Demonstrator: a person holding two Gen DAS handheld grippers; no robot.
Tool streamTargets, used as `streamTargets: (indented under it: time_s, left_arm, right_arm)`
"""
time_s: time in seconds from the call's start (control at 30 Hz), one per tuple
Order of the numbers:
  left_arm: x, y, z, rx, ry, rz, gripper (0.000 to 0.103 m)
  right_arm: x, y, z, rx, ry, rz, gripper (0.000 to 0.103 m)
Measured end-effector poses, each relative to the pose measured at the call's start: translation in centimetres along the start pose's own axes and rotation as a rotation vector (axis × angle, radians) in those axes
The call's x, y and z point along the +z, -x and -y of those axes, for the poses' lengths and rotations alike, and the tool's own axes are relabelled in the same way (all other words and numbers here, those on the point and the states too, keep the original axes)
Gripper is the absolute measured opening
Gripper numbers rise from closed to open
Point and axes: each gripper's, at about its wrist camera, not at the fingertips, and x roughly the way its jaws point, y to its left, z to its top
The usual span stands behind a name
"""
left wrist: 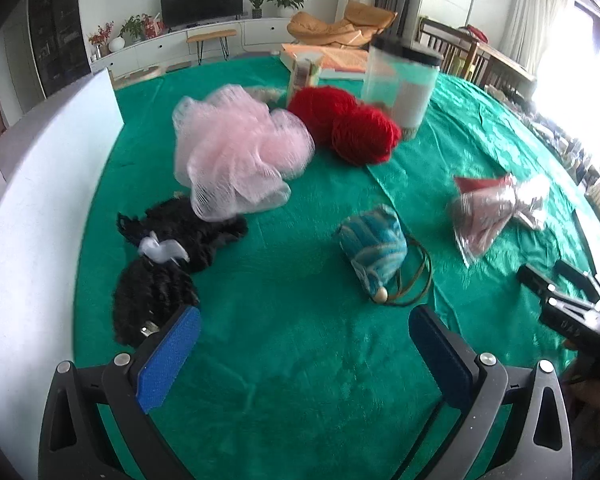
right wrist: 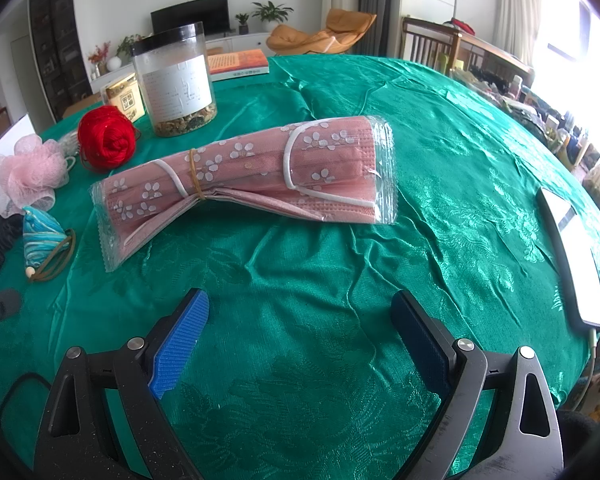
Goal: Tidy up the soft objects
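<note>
On the green tablecloth lie a pink mesh bath puff (left wrist: 236, 152), two red yarn balls (left wrist: 344, 122), a black frilly fabric piece with a white bow (left wrist: 168, 256) and a blue striped drawstring pouch (left wrist: 374, 250). My left gripper (left wrist: 304, 336) is open just short of the pouch, its left pad beside the black fabric. A pack of pink flowered face masks (right wrist: 252, 178), bound with a rubber band, lies ahead of my open right gripper (right wrist: 300, 320). The same pack (left wrist: 496, 212) shows blurred at the right of the left wrist view, with my right gripper (left wrist: 568, 292) near it.
A clear jar with a black lid (right wrist: 176, 80) stands behind the yarn (right wrist: 106, 136), next to a small box (right wrist: 124, 96) and a book (right wrist: 240, 64). A white board (left wrist: 32, 208) rises along the left. A phone (right wrist: 572, 252) lies near the table's right edge.
</note>
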Motion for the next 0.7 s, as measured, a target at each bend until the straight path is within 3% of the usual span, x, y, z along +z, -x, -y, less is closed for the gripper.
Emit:
streamTargets:
  time_s: [0.1, 0.23, 0.3, 0.37, 0.4, 0.43, 0.5, 0.6, 0.7]
  left_arm:
    - [3.5, 0.6, -0.5, 0.052, -0.019, 0.022, 0.103]
    - [7.7, -3.1, -0.5, 0.172, -0.087, -0.044, 0.103]
    - [8.9, -5.3, -1.1, 0.243, -0.105, -0.085, 0.103]
    - [9.7, -6.5, -1.5, 0.268, -0.115, -0.090, 0.103]
    - [9.8, -6.7, -1.7, 0.256, -0.117, -0.087, 0.100]
    - [10.1, -6.7, -1.7, 0.222, -0.120, -0.082, 0.079]
    - [10.3, -7.1, -2.0, 0.182, -0.121, -0.101, 0.039]
    - [10.8, -6.5, -2.7, 0.120, -0.078, -0.089, 0.028]
    - [10.9, -4.7, -3.6, 0.021, 0.007, -0.071, 0.026]
  right_arm:
    - [0.1, 0.0, 0.0, 0.000, 0.000, 0.000, 0.094]
    - [0.2, 0.0, 0.1, 0.008, 0.003, -0.007, 0.094]
    - [0.9, 0.0, 0.4, 0.043, 0.012, -0.040, 0.094]
    - [1.4, 0.8, 1.5, 0.140, -0.042, -0.034, 0.093]
    - [1.9, 1.4, 2.0, 0.174, -0.066, -0.018, 0.093]
    - [2.7, 1.9, 2.2, 0.181, -0.053, 0.000, 0.093]
    - [4.7, 2.9, 1.5, 0.157, 0.105, 0.045, 0.093]
    - [7.2, 2.2, -1.7, 0.053, 0.539, 0.036, 0.093]
    - [7.8, 0.2, -5.0, -0.004, 0.869, 0.034, 0.093]
